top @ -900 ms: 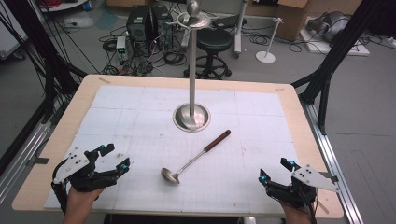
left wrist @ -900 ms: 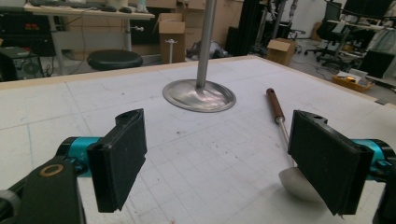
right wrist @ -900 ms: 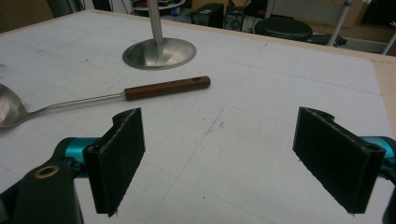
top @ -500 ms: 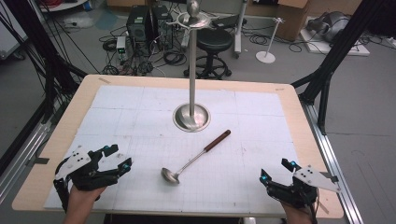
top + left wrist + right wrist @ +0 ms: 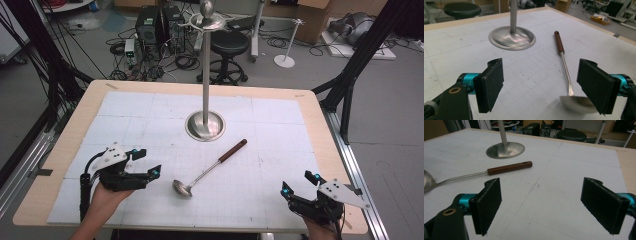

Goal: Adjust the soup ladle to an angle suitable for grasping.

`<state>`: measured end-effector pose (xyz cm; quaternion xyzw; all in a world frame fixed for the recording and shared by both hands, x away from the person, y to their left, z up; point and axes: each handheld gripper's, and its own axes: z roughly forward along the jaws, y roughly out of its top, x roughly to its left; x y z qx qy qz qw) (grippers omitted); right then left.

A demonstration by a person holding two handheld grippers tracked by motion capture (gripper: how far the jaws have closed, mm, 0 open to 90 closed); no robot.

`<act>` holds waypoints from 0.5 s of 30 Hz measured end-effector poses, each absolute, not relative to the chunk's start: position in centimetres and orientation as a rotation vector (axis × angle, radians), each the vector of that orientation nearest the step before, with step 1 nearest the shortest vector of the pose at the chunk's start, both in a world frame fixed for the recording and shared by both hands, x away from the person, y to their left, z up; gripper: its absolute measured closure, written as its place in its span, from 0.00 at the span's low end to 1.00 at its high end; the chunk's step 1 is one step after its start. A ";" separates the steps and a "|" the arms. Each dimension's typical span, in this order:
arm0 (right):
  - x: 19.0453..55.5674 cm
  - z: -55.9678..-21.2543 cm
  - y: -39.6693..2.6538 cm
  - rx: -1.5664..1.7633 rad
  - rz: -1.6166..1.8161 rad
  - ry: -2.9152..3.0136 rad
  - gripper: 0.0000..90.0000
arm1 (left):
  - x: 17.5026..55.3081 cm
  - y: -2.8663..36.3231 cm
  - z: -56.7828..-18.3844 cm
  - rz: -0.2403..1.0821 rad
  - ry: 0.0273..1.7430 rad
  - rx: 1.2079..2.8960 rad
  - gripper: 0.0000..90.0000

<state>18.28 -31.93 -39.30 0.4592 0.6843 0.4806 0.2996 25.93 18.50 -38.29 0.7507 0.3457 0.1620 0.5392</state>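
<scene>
A steel ladle (image 5: 207, 169) with a brown wooden handle (image 5: 233, 150) lies flat on the white mat, bowl toward the front left. In the left gripper view the ladle's bowl (image 5: 576, 101) sits just behind the right jaw. My left gripper (image 5: 147, 162) is open, a short way left of the bowl, nothing between its jaws. My right gripper (image 5: 299, 183) stands open near the front right corner, well clear of the ladle (image 5: 486, 173). A tall metal stand (image 5: 205, 122) with a round base rises behind the ladle.
The white gridded mat (image 5: 280, 145) covers a wooden table (image 5: 65, 130). Beyond the far edge are a black stool (image 5: 230, 45), cables and equipment on the floor. Black frame legs (image 5: 350, 75) stand at the right side.
My left gripper has moved right and a little forward, closer to the ladle's bowl. The right gripper and the ladle have stayed where they were.
</scene>
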 end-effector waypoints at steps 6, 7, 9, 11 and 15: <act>18.3 -39.3 -31.9 1.220 1.269 1.829 0.18 | 27.4 15.0 -37.6 0.324 0.768 1.919 0.30; 18.4 -39.3 -31.8 1.219 1.272 1.829 0.18 | 27.7 14.3 -37.5 0.307 0.767 1.943 0.30; 18.4 -39.3 -31.8 1.213 1.273 1.826 0.18 | 28.0 13.3 -37.4 0.279 0.750 1.968 0.32; 18.4 -39.3 -31.9 1.214 1.271 1.826 0.18 | 28.4 11.9 -37.3 0.256 0.719 2.021 0.35; 18.4 -39.3 -32.0 1.226 1.275 1.824 0.18 | 29.2 9.6 -37.7 0.211 0.686 2.139 0.38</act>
